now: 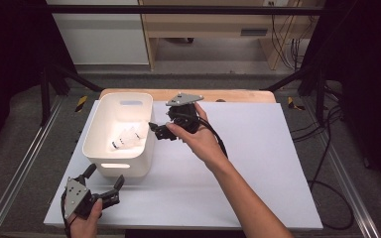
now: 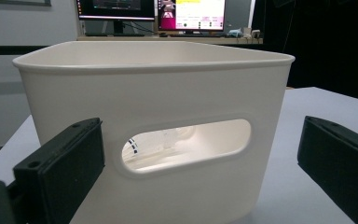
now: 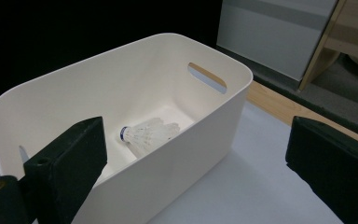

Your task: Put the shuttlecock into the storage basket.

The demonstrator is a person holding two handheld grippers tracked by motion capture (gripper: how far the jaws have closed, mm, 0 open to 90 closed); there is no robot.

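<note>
Two shuttlecocks (image 1: 127, 139) lie on the floor of the white plastic bin (image 1: 93, 130) from above, the right gripper (image 1: 158, 130) at its right rim and the left gripper (image 1: 104, 181) just before its near wall, both with jaws apart and empty. Facing that wall, the left gripper view shows the handle slot (image 2: 186, 144). Over the rim, the right gripper view finds one shuttlecock (image 3: 145, 132): feather-light and crushable, probably best pinched by its cork.

**No legible writing**

Two monitors (image 2: 151, 11) at twelve o'clock in the left gripper view show coloured windows, but their text is too small and blurred to read. Nothing else bears readable words or numbers.
</note>
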